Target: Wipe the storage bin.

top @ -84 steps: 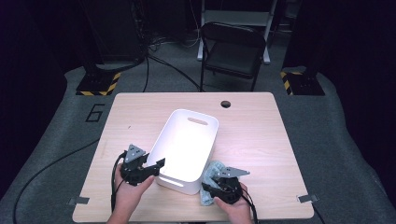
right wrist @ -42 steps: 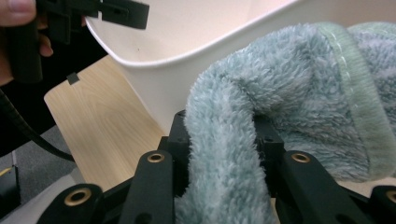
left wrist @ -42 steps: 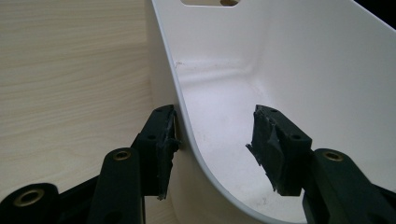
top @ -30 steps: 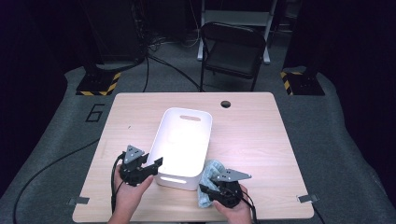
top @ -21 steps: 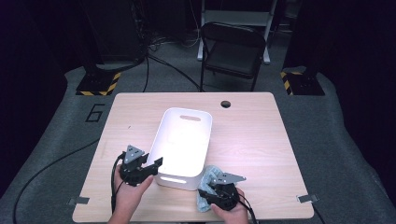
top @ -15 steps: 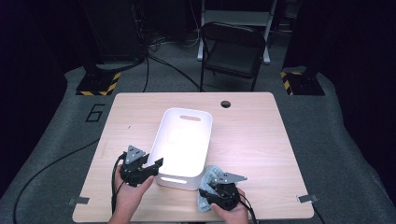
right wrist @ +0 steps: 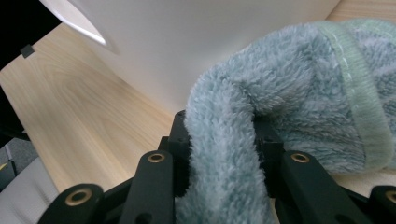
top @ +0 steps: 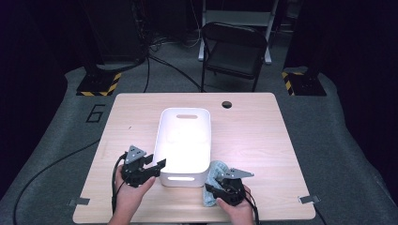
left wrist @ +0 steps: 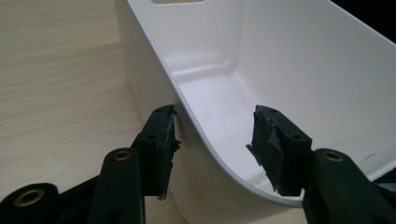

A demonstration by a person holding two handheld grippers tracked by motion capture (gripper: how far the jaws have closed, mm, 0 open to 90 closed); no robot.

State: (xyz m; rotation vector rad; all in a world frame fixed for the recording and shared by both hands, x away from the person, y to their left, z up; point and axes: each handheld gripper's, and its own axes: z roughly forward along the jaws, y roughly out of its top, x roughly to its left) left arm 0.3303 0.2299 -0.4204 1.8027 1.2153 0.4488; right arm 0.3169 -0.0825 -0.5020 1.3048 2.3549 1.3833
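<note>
A white plastic bin [top: 161, 140] stands in the middle of the wooden table [top: 253, 136]. My left gripper [top: 157, 167] straddles the wall at its near left corner. In the left gripper view the bin's wall [left wrist: 280, 70] passes between the jaws of the left gripper [left wrist: 212, 135]. One jaw is outside, the other stands inside and off the wall. These jaws have just been opening slightly. My right gripper [top: 212, 190] is shut on a light blue fluffy towel [top: 215, 171] lying beside the bin's near right corner. The towel [right wrist: 289, 93] bulges from between the right gripper's [right wrist: 224, 135] jaws, close to the bin [right wrist: 187, 42].
A black folding chair [top: 232, 51] stands behind the table's far edge. A round cable hole [top: 227, 104] is in the tabletop at the back. Cables trail from both grippers toward the near edge. Bare wood lies to the left and right of the bin.
The bin, slanted at first, has turned square to the table. My right gripper has shifted slightly toward the near edge with the towel. The left gripper has stayed at the bin's corner.
</note>
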